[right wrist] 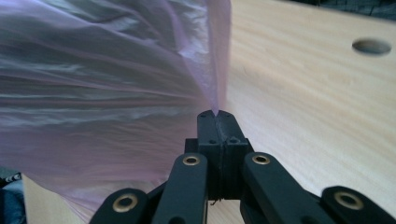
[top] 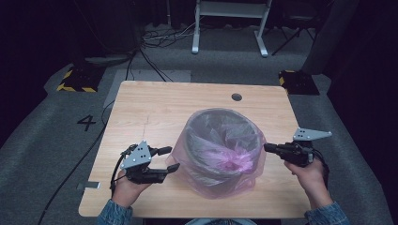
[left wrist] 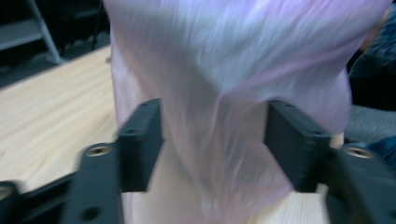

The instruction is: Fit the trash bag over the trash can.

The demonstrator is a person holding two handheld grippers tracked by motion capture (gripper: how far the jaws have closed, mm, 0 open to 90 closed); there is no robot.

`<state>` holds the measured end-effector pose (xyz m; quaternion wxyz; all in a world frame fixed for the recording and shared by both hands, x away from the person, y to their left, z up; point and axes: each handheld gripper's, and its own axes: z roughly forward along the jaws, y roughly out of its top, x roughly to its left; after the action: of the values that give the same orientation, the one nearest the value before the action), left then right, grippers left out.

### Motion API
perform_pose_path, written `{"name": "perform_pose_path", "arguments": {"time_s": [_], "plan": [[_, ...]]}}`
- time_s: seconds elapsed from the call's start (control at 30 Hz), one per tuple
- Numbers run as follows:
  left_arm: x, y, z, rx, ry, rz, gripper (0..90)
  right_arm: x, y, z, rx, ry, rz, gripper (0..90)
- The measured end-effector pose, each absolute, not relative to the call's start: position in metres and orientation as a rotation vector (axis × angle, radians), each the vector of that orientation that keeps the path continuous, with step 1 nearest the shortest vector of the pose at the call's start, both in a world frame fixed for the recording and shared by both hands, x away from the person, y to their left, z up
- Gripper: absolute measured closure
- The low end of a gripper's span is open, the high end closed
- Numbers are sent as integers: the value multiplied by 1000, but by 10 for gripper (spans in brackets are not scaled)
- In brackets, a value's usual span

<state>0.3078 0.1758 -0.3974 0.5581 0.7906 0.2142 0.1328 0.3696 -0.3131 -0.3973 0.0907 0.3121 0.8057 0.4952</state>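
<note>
A dark round bin lined with a thin pink plastic bag (top: 220, 150) stands on the wooden table (top: 155, 108), right of centre. My left gripper (top: 172, 158) lies at the bag's left side with its jaws apart. In the left gripper view the blurred pink bag (left wrist: 224, 60) hangs down between the spread jaws of the left gripper (left wrist: 215, 140), and the pads do not press on it. My right gripper (top: 266, 147) is at the bag's right side. Seen close, the right gripper (right wrist: 215, 114) is shut on a pinched fold of the bag (right wrist: 93, 93).
A round cable hole (top: 236, 97) sits near the table's far edge. Bare wood (right wrist: 303, 93) lies beyond the bin. A white metal frame (top: 230, 23), cables and yellow-black floor blocks (top: 75, 79) stand on the grey floor behind the table.
</note>
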Motion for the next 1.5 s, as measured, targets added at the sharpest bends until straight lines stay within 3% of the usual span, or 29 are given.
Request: {"name": "perform_pose_path", "arguments": {"time_s": [0.23,0.27,0.37,0.4,0.63,0.9,1.2,1.33,1.5], "plan": [[312,159,-394,1888,449,209,355,357,-309,-379,834,2387,1496,897],[311,158,-393,1902,448,216,431,356,-308,-377,819,2391,1497,896],[312,156,-390,1933,508,278,823,356,-304,-374,788,2395,1506,897],[314,157,-391,1934,534,297,896,356,-303,-373,778,2395,1512,897],[332,147,-418,2071,681,363,900,377,-297,-388,849,2434,1460,900],[348,132,-436,2143,703,394,900,407,-281,-426,933,2505,1382,900],[362,132,-445,2142,732,355,900,428,-274,-440,969,2513,1354,900],[353,124,-450,2230,685,337,900,425,-272,-433,987,2481,1364,900],[344,151,-424,1954,670,351,900,410,-273,-407,878,2368,1423,900]]}}
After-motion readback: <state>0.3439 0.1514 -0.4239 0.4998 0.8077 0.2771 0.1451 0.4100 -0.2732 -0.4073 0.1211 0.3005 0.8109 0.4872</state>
